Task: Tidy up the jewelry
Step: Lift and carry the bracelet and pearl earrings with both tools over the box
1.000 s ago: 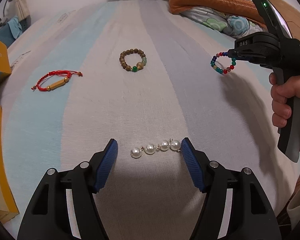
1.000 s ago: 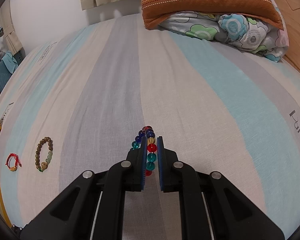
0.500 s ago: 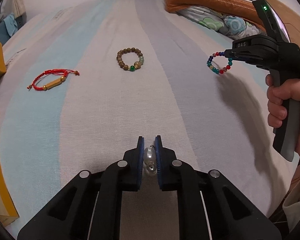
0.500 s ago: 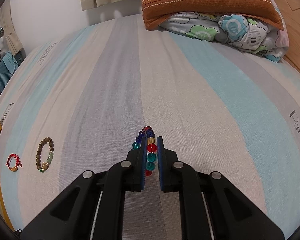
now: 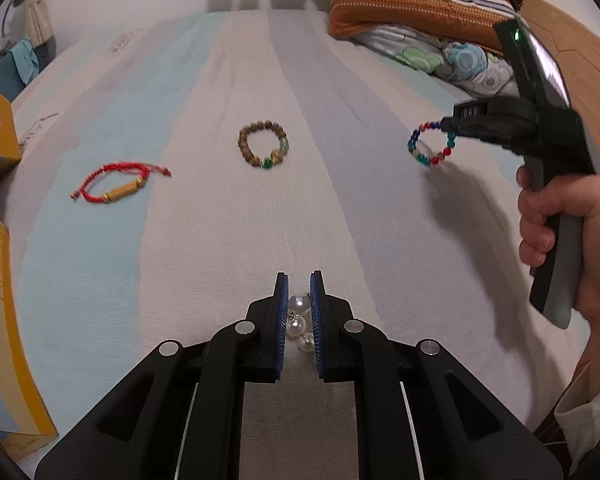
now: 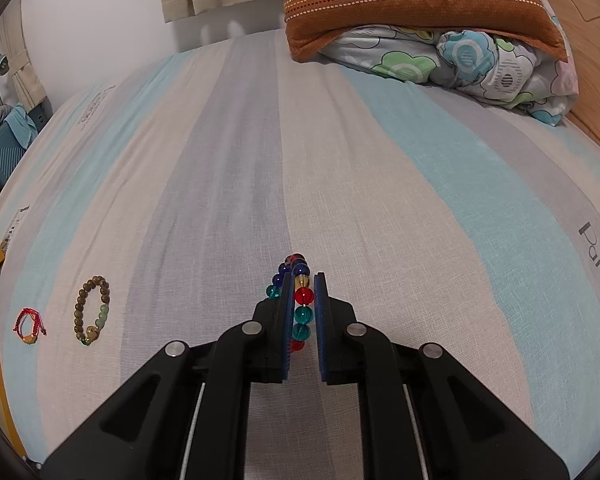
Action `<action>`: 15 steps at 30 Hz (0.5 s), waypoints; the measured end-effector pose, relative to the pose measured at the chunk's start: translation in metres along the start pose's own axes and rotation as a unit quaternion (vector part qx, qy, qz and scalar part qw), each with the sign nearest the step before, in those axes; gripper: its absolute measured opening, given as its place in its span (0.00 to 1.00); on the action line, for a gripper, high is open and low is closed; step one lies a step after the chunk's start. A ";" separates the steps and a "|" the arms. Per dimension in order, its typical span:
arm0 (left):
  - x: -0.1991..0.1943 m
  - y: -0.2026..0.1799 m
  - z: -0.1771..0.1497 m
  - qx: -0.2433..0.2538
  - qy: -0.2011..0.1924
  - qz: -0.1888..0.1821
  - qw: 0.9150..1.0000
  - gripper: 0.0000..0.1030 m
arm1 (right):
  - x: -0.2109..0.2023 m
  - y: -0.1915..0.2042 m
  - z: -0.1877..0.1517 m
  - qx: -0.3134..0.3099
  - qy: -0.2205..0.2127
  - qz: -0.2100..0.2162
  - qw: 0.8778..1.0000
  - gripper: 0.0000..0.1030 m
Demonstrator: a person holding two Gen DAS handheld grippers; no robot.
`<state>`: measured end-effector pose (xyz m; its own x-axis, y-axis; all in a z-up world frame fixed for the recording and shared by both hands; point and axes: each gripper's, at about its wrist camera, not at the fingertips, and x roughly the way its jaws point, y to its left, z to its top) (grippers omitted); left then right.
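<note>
Now each claw grips jewelry: left claw (image 5: pixel 299 292) pinches pearl string (image 5: pixel 298 322), right claw (image 6: pixel 303 294) colourful bead bracelet (image 6: pixel 302 304).

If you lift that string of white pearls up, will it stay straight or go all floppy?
Probably floppy: the pearl strand is separate beads on small metal links, and it already lies bunched between the left gripper pads. The free pearls would likely dangle. Round, glossy beads may slip, so the pinch could shift. It looks light for its size.

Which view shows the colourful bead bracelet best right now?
Left wrist view: the colourful bead bracelet hangs as a full loop from the right gripper. Right wrist view shows only a few beads between the pads.
</note>
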<state>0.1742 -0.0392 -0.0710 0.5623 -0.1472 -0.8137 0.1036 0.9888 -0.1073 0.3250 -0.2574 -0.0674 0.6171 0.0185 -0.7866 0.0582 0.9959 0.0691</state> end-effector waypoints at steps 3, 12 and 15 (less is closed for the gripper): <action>-0.005 0.002 0.003 -0.002 -0.003 0.003 1.000 0.10 | -0.002 0.001 0.001 0.000 -0.001 0.000 1.000 0.09; -0.010 0.008 0.004 -0.003 -0.003 0.025 1.000 0.10 | -0.022 0.007 0.005 -0.006 -0.019 0.007 1.000 0.09; -0.012 0.009 0.005 -0.004 0.001 0.033 0.999 0.10 | -0.036 0.011 0.004 -0.012 -0.033 0.011 0.999 0.09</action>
<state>0.1724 -0.0287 -0.0598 0.5661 -0.0813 -0.8203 0.0592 0.9966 -0.0579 0.3068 -0.2475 -0.0354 0.6681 0.0345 -0.7432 0.0258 0.9972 0.0695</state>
